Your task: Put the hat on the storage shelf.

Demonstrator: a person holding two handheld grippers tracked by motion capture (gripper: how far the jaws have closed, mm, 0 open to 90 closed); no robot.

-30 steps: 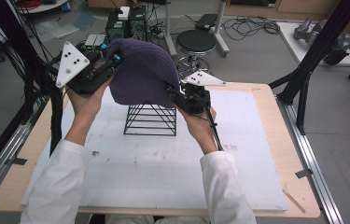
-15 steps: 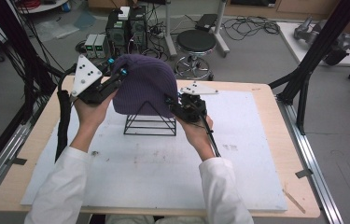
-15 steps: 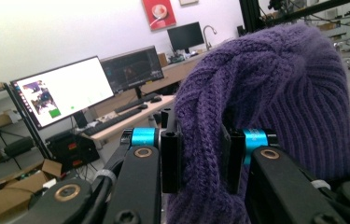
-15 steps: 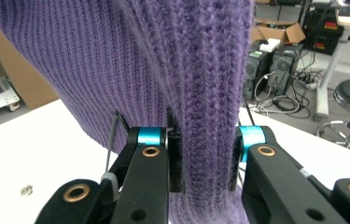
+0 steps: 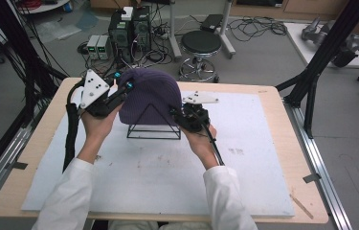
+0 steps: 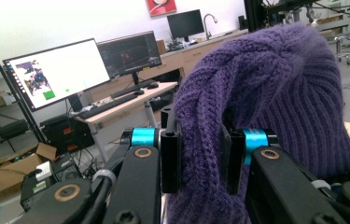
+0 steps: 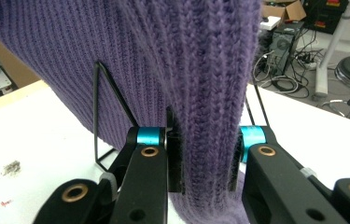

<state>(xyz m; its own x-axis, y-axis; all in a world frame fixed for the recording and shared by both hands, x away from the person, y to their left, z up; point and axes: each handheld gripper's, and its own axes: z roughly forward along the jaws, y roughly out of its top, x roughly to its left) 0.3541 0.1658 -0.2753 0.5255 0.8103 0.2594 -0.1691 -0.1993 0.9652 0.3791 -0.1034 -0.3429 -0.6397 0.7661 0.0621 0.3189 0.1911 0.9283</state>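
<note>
Hat (image 5: 149, 96), purple knit, pulled over the top of the black wire frame (image 5: 154, 126) that stands on the white mat (image 5: 167, 177); the frame's lower bars and base show below the hem in the high view.

My left gripper (image 5: 119, 92) pinches a fold of the hat at its left edge. In the left gripper view both pads press a thick cabled bunch of the knit (image 6: 200, 158), jaws clamped on it, the rest of the hat bulging up and to the right.

My right gripper (image 5: 177, 114) has the hat's right edge, low down next to the frame. In the right gripper view the jaws are closed on a ribbed fold (image 7: 205, 158) that hangs between them, with a slanted wire of the frame (image 7: 112, 98) just behind, to the left, and the mat under it.

Both my hands sit on either side of the frame, sleeves white, cable (image 5: 70, 134) trailing off the left gripper down the mat. Mat lies on the wooden table (image 5: 273, 96). Black stool (image 5: 201, 44) and computer boxes (image 5: 129, 28) on the floor beyond the far edge.
</note>
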